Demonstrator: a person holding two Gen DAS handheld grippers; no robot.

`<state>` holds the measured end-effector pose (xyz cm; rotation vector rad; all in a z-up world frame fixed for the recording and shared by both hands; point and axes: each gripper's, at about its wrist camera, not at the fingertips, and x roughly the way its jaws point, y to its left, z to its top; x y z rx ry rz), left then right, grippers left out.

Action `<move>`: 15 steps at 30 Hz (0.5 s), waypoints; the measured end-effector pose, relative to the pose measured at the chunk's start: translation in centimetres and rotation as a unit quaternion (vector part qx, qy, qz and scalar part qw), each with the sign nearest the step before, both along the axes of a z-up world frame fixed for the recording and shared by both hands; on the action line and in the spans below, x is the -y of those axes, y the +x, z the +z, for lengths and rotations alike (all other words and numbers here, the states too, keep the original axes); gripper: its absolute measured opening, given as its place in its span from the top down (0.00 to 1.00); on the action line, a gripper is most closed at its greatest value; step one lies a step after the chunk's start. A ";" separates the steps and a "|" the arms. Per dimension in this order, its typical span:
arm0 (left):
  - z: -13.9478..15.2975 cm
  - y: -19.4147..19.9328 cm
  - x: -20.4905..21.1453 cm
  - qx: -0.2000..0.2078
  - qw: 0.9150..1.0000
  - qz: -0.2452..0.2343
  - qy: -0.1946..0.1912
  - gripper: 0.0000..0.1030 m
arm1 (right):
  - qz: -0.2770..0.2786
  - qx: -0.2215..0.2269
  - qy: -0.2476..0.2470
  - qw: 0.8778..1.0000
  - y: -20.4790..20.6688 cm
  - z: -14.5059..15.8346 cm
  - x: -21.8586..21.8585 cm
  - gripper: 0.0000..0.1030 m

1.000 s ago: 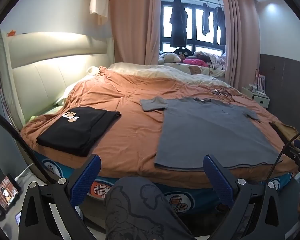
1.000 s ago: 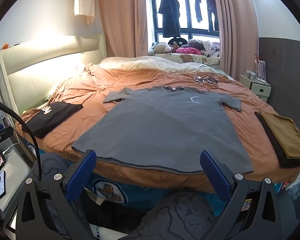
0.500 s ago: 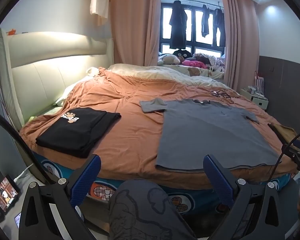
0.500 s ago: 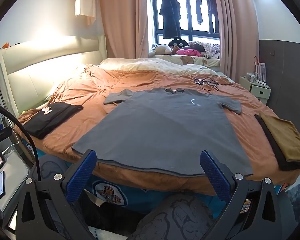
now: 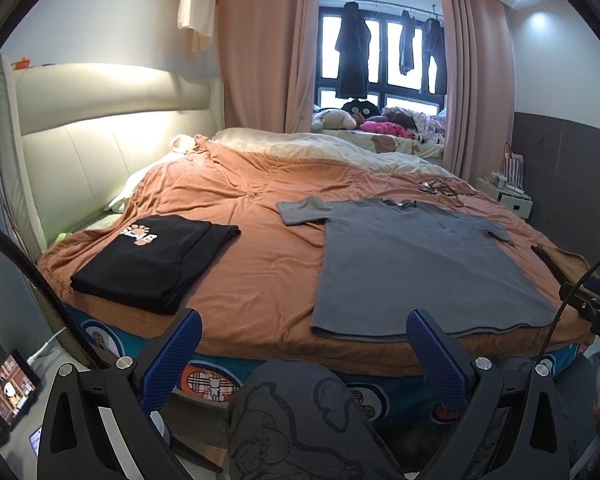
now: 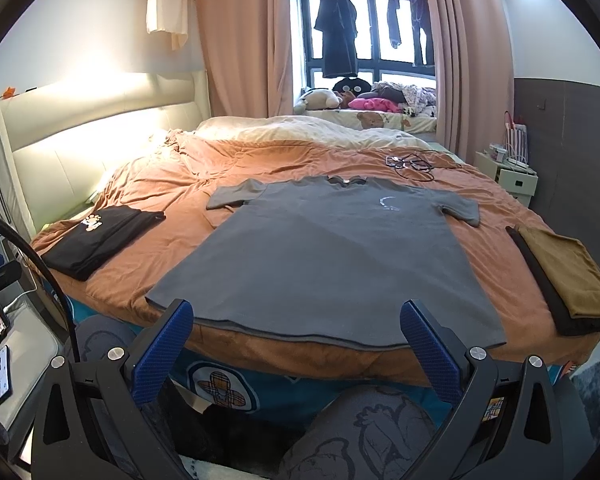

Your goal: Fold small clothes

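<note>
Grey cotton T-shirt [image 6: 332,256] lies spread flat, front up, on the rust-orange bed cover [image 6: 172,184], its collar toward the far side and its hem running along the near edge of the bed. I hold my right gripper [image 6: 296,344] low in front of that hem, its two blue-padded fingers [image 6: 162,350] spread wide with nothing between them; the shirt's hem shows just beyond and between the fingertips, not touching them. My left gripper [image 5: 298,352] is likewise wide open and empty, held off the near edge of the bed; from its view the same grey shirt [image 5: 416,264] sits ahead and to the right, with its lower left corner near the inner side of the right-hand finger, apart from it. Both short sleeves lie out flat to the sides. Well to the left of the shirt rests a folded black garment with a paw-print logo [image 5: 152,256], near the cream padded headboard [image 5: 80,160]. On the right edge of the bed, beside the shirt's right sleeve, lies a folded mustard-brown cloth on a dark one [image 6: 568,276]. A tangle of black cables [image 6: 414,164] sits on the cover beyond the collar. My patterned grey trouser knee [image 5: 300,416] fills the space under the left gripper, below the bed's edge.
</note>
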<state>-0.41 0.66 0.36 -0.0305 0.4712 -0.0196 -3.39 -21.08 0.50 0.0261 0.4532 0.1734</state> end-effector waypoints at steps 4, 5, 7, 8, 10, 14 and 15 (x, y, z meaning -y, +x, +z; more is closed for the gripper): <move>-0.1 -0.3 0.0 0.001 1.000 -0.004 -0.002 0.00 | -0.001 0.001 -0.001 1.000 -0.2 0.0 0.1 0.00; -0.1 -0.3 0.1 0.002 1.000 -0.005 -0.003 0.00 | -0.001 0.001 -0.001 1.000 -0.2 0.1 0.1 0.00; -0.1 -0.4 0.2 0.002 1.000 -0.008 -0.003 0.00 | -0.003 0.001 -0.003 1.000 -0.4 0.1 0.1 0.00; -0.2 -0.5 0.3 0.002 1.000 -0.009 -0.003 0.00 | -0.003 0.002 -0.003 1.000 -0.5 0.2 0.1 0.00; -0.2 -0.7 0.4 0.002 1.000 -0.012 -0.002 0.00 | -0.004 0.001 -0.002 1.000 -0.5 0.2 0.1 0.00; -0.1 -0.7 0.3 0.002 1.000 -0.015 -0.004 0.00 | -0.005 -0.002 0.000 1.000 -0.8 0.2 0.3 0.00; 0.0 -0.8 0.3 0.002 1.000 -0.015 -0.005 0.00 | -0.006 -0.002 -0.002 1.000 -0.8 0.2 0.3 0.00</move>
